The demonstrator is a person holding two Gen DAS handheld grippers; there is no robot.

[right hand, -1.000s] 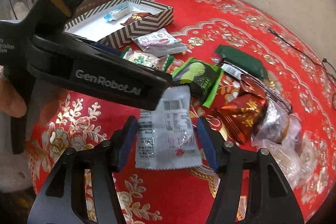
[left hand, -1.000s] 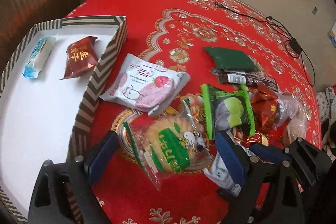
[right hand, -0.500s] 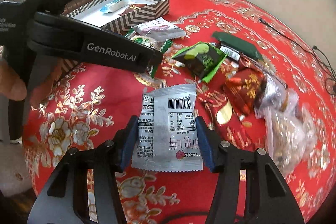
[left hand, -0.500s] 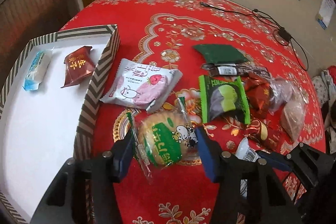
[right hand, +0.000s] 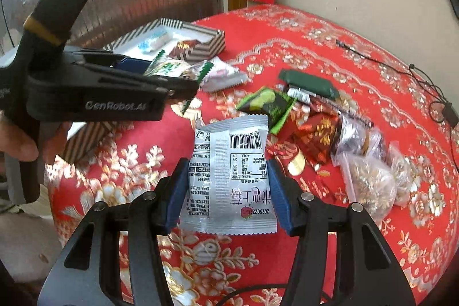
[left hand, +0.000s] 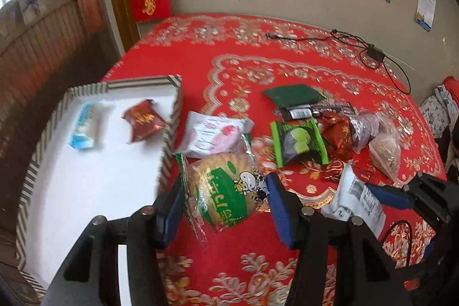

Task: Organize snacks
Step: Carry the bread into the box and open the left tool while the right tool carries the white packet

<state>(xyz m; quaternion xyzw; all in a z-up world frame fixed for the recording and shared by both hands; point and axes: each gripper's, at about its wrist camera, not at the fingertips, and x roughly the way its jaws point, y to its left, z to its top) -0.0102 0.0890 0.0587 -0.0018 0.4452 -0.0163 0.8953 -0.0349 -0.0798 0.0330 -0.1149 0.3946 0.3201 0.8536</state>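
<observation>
My left gripper (left hand: 223, 202) is shut on a round cracker packet with a green label (left hand: 226, 188) and holds it above the red table, beside the striped box (left hand: 172, 116). The box holds a blue-white packet (left hand: 83, 125) and a dark red packet (left hand: 143, 119). My right gripper (right hand: 226, 194) is shut on a silver-white packet with a barcode (right hand: 229, 174), lifted off the table. The left gripper also shows in the right wrist view (right hand: 172, 76), near the box (right hand: 212, 43).
Loose snacks lie on the red tablecloth: a pink-white packet (left hand: 212, 134), a green packet (left hand: 298, 142), a dark green sachet (left hand: 292, 95), red foil packets (left hand: 335, 131) and clear bags (left hand: 384, 151). A black cable (left hand: 370, 53) lies at the far side.
Both grippers have risen from the table, each carrying its packet. The left one with the cracker packet has moved up and toward the box's edge.
</observation>
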